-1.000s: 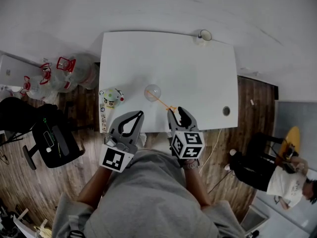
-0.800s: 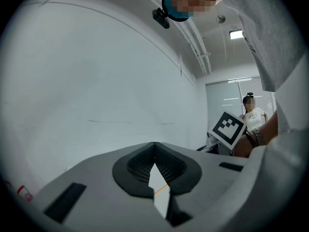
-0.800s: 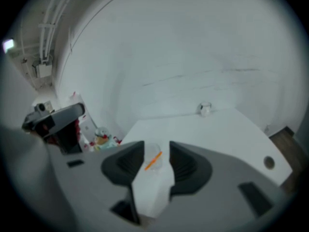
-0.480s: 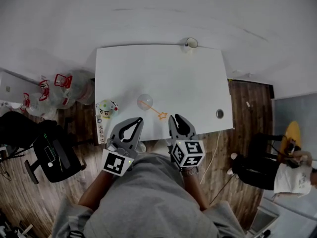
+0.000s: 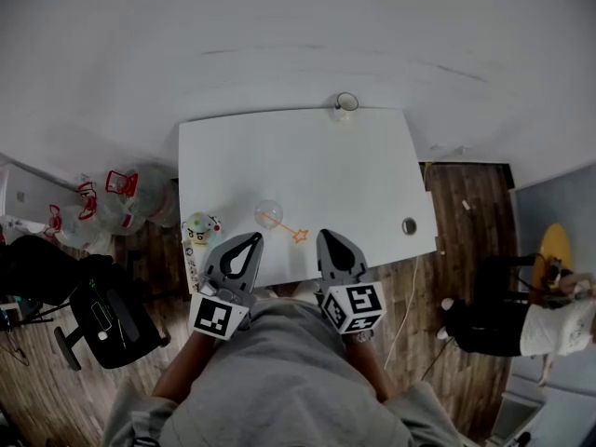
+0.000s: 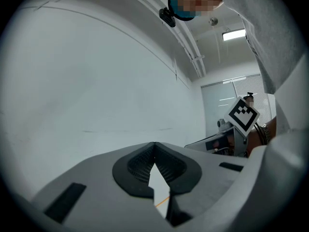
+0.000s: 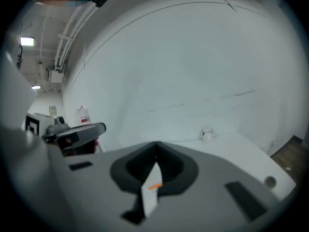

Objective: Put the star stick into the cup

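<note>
dim even light, fisheye edges, right view blurred

No words, numbers or brand names can be read in any of the views. The only printed signs are black-and-white square marker patterns, which carry no letters or digits. One is on the left cube (image 5: 216,317), on the left tool (image 5: 250,240), and one is on the right cube (image 5: 355,306), on the right tool (image 5: 328,237). The red label on a water jug (image 7: 82,115) in the right gripper view is too blurred to read.
</note>
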### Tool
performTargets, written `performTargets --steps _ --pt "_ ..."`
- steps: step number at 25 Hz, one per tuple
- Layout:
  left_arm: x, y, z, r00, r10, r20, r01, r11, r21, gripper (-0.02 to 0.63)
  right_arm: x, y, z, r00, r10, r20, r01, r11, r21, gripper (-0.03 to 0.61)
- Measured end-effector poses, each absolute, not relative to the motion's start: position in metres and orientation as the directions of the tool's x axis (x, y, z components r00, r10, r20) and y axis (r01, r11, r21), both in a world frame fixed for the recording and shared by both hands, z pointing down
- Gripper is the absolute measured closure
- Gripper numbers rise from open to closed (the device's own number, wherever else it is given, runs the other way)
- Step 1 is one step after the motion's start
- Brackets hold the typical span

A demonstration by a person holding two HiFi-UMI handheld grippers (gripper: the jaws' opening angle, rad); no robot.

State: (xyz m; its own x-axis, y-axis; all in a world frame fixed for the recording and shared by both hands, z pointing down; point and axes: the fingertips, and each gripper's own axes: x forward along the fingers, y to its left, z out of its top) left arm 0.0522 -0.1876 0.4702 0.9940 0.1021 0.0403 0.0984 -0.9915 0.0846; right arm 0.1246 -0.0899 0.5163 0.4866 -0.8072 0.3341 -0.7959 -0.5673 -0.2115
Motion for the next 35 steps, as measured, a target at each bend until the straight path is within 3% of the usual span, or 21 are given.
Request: performTargets --steps 17,35 --pt "0.073 -0.214 0.402 0.992 0.071 -0.104 0.069 -0.997 -0.029 0.584 0.146 -0.100 0.413 0.516 -0.853 0.084 -0.845 -0.522 -0.114 0.545" --pt "0.051 -0.227 0.404 0.994 0.020 -0.108 0.017 -0.999 -0.028 0.584 0.133 -0.106 0.394 0.492 -0.870 0.030 -0.864 -0.493 -0.101 0.545"
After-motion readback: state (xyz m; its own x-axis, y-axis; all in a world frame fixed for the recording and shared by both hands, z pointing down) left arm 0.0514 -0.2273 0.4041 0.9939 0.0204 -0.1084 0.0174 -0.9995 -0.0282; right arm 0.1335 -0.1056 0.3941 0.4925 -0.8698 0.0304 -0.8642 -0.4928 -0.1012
